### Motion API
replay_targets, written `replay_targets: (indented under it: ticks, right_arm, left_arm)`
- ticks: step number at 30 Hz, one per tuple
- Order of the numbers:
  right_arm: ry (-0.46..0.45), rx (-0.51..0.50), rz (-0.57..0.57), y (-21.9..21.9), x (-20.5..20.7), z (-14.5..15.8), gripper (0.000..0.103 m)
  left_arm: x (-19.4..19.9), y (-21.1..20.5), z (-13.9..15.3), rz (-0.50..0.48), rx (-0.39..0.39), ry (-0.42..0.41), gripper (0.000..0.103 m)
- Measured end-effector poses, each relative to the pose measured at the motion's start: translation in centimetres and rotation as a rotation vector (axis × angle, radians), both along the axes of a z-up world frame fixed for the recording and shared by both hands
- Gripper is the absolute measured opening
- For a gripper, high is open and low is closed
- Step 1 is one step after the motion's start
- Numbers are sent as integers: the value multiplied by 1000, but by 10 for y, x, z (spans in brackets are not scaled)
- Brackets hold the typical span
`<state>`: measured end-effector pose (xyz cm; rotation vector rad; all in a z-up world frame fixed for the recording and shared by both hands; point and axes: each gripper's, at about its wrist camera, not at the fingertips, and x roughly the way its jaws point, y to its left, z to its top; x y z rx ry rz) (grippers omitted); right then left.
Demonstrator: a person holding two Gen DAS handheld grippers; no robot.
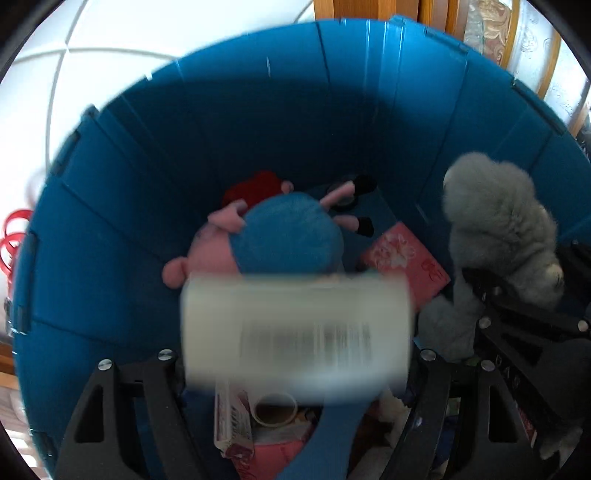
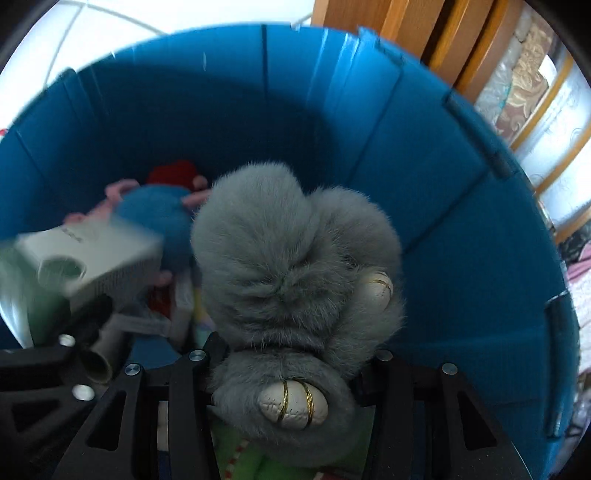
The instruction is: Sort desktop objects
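Both jaws gripping: box (image 1: 295, 328), plush (image 2: 295, 280)

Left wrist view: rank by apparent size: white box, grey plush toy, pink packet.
1. white box, blurred and nearest the camera, so inflated
2. grey plush toy
3. pink packet, partly hidden

My way down into the bin (image 1: 122, 177) is crowded: pig toy (image 1: 280, 236) and red packet (image 1: 406, 258) cover the floor; open room remains along the far wall.

White tiled floor (image 1: 110, 37) with pale grout lines — wooden furniture (image 2: 406, 26) behind, brightly lit.
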<state>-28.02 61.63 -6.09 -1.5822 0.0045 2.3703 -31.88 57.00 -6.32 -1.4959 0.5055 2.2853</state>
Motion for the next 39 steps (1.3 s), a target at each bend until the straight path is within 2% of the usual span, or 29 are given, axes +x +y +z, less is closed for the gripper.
replay_targets:
  ticks: [7,11,12,13,14,17,20,23,27,30,34,36,39]
  right_arm:
    - [80,-35,-1,4,10,8,49]
    - [125,-21,25,-2,15,14,59]
    - [126,-16,24,-2,16,14,62]
    - [123,-9,22,-2,18,13,70]
    - [117,-7,18,-1,19,12,75]
    - [90,-17,8,2,18,9,76]
    - [58,-25,-2,5,6,8,79]
    - [30,-21,-5,3,14,0,81]
    - [7,-37,-12,13,11,1,85]
    - [37,14,15,2,24,21,87]
    - [124,100,44,-13,50,69,95]
    - [169,111,55,-15,70,87,103]
    - [237,76,65,-15,104,111,103]
  left_arm:
    - [3,-1,5,-3,9,16,77]
    - [-1,-11,27,28,104,115,77]
    - [-2,-13,28,40,119,118,77]
    - [-4,-15,27,52,127,101,77]
    - [-7,-15,23,56,121,79,77]
    - [-8,-12,15,55,72,38,77]
    - [-3,-8,15,32,47,57,77]
    - [0,-6,13,17,30,48,77]
    - [4,-10,19,13,39,54,77]
    - [18,-18,38,6,81,102,77]
    - [40,-38,70,12,199,139,77]
    - [56,-51,88,6,256,166,77]
    - [85,-72,109,2,316,224,77]
